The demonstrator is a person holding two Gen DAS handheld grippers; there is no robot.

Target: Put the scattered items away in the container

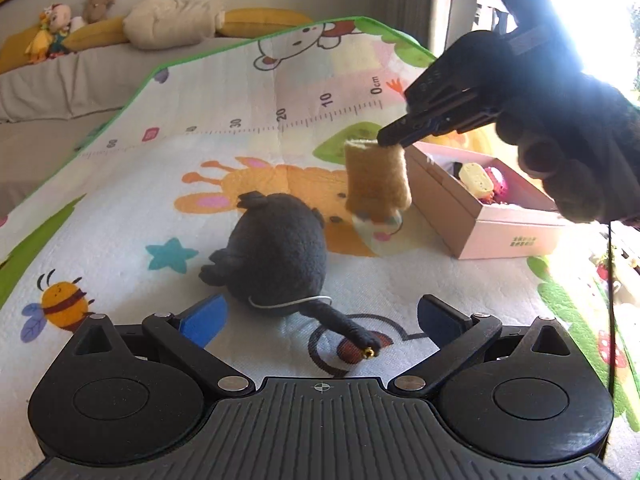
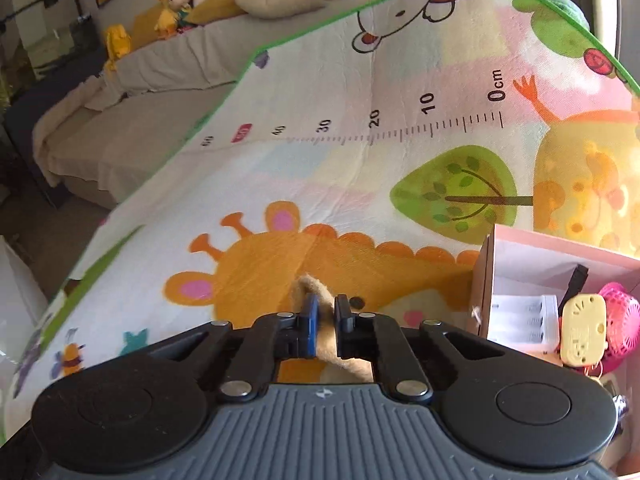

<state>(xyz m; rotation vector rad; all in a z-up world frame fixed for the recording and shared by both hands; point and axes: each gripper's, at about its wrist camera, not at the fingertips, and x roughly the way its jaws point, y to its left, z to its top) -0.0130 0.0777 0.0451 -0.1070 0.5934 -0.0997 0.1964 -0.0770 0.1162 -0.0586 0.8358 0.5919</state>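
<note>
A tan plush toy point(image 1: 378, 178) hangs above the play mat, pinched at its top edge by my right gripper point(image 1: 390, 138), held by a gloved hand point(image 1: 568, 140). In the right wrist view the same tan plush point(image 2: 310, 286) sits between the closed fingers of my right gripper point(image 2: 325, 314). The pink cardboard box point(image 1: 516, 236) lies just right of the hanging toy; the box point(image 2: 516, 264) is at that view's right edge. A dark grey plush animal point(image 1: 276, 256) lies on the mat in front of my left gripper point(image 1: 320, 320), which is open with the toy's tail point(image 1: 344, 328) between its fingers.
Inside the box lie a yellow toy point(image 2: 582, 330), a pink mesh ball point(image 2: 620, 320) and a white item point(image 2: 524, 320). The colourful mat point(image 1: 240, 152) has a green border; beyond it stands a grey sofa point(image 1: 60, 76) with cushions and stuffed toys.
</note>
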